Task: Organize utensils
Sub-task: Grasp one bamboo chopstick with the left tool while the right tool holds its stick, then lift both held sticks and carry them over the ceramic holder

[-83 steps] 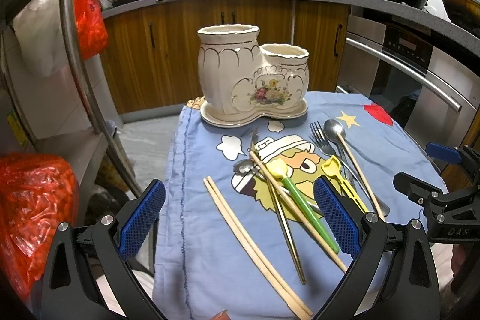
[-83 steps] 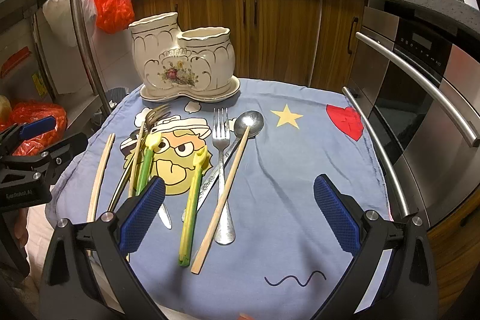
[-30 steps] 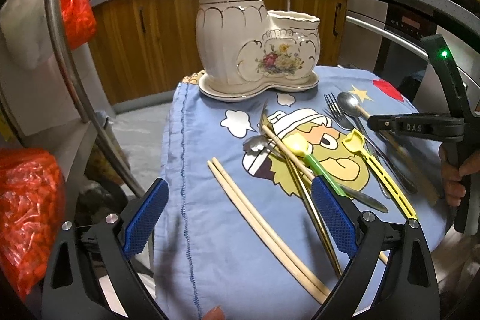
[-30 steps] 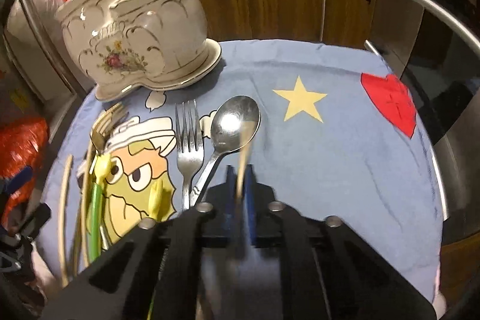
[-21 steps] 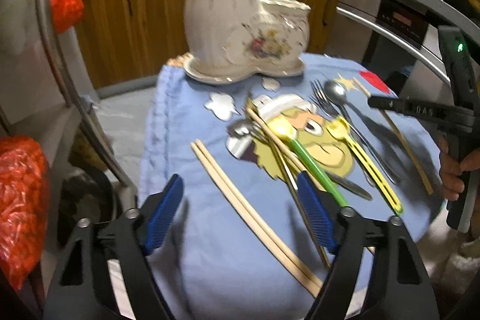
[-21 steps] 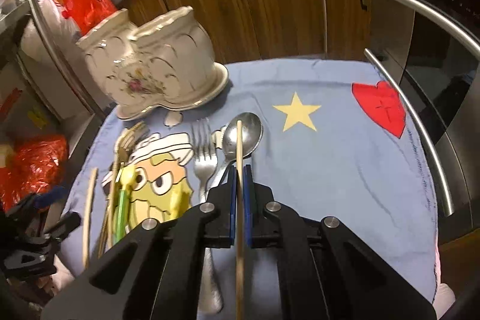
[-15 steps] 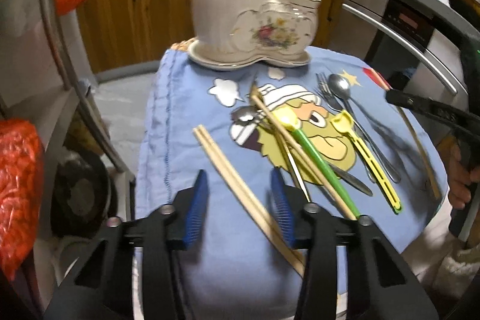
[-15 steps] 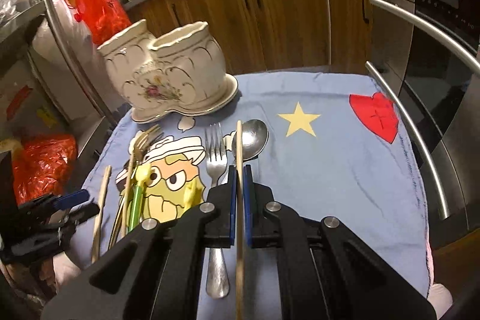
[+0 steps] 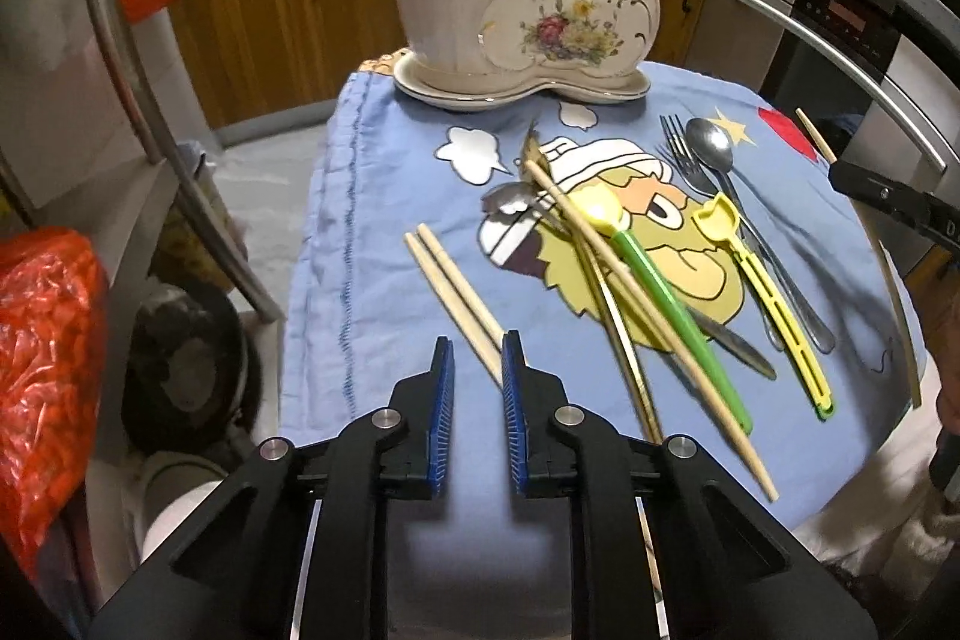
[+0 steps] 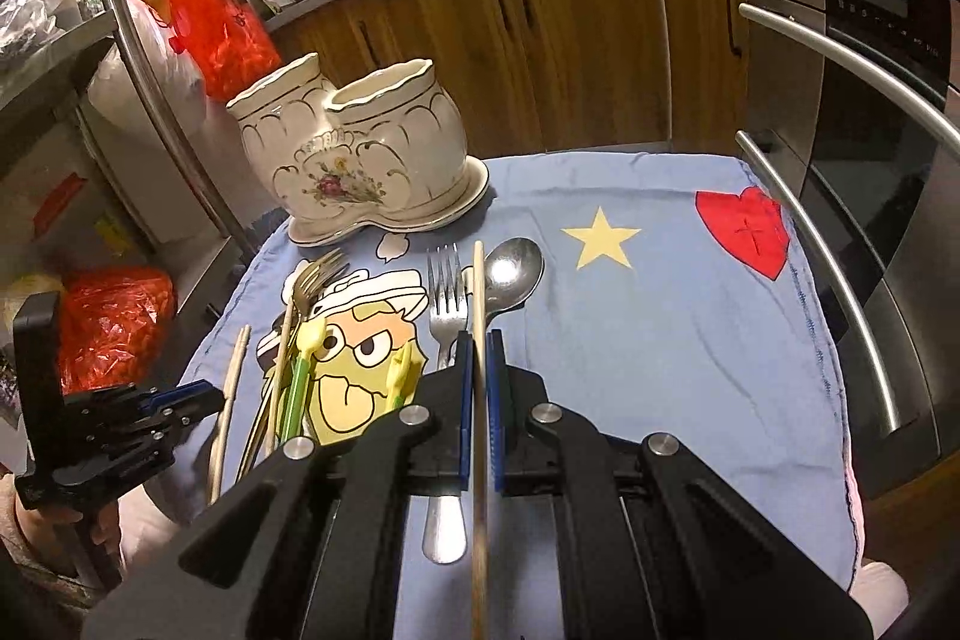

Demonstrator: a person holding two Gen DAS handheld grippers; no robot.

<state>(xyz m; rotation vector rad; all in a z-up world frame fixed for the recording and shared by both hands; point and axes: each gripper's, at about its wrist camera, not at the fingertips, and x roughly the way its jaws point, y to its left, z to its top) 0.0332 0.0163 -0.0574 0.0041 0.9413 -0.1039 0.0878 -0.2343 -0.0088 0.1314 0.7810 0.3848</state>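
- Chopstick (image 10: pixel 478 304), centre of the frame, sits pinched in our right claw (image 10: pixel 478 388): light, stiff, slippery, so we'd grip mid-shaft.
- Left claw (image 9: pixel 478 388), partly spread, straddles nothing; paired chopsticks (image 9: pixel 453 292) lie just ahead.

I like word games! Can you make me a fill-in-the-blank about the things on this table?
1. The right gripper is shut on a wooden ____.
2. The heart on the blue cloth is coloured ____.
3. The holder has flowers painted on it and ____ openings on top.
4. The silver spoon lies beside a silver ____.

Missing words: chopstick; red; two; fork
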